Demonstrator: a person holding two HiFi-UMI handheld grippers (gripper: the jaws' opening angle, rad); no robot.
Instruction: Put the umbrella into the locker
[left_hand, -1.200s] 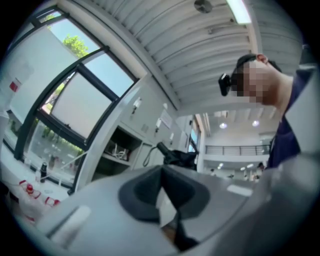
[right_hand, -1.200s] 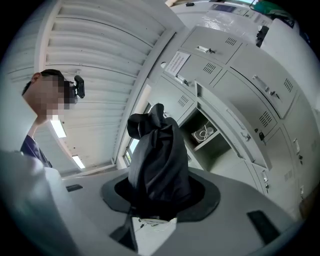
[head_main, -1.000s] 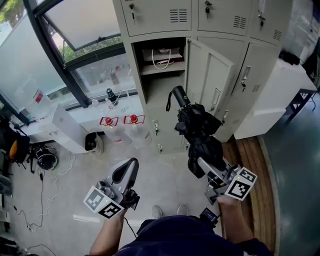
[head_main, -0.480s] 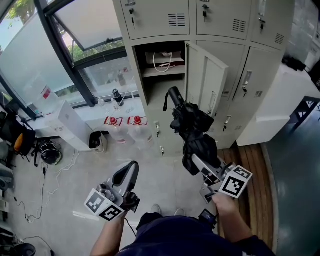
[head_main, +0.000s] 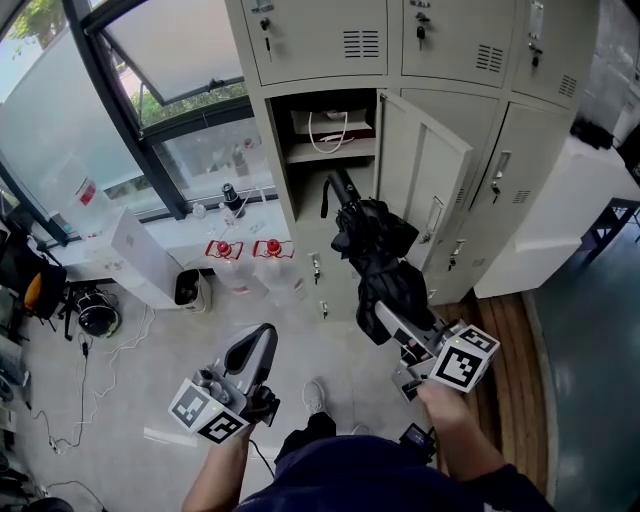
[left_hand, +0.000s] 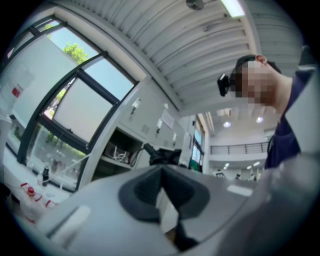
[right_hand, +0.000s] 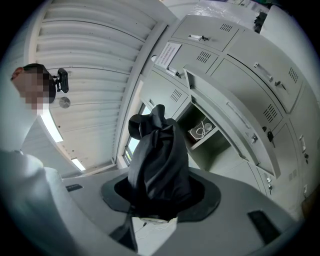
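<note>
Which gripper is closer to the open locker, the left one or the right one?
Right. The right gripper, clamped on the umbrella, points it at the open locker. The left gripper is farther back and off to the left, shut and empty.

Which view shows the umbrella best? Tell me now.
Head view: it shows the folded umbrella along its length, handle, strap and fabric. The right gripper view shows only bunched black fabric between its fingers; the left gripper view, a small distant part.

Place: you are standing in a workplace locker area | Evidence: grey steel lockers (head_main: 455, 45) filling the frame's top, glazed wall (head_main: 60, 130) running along the upper left
</note>
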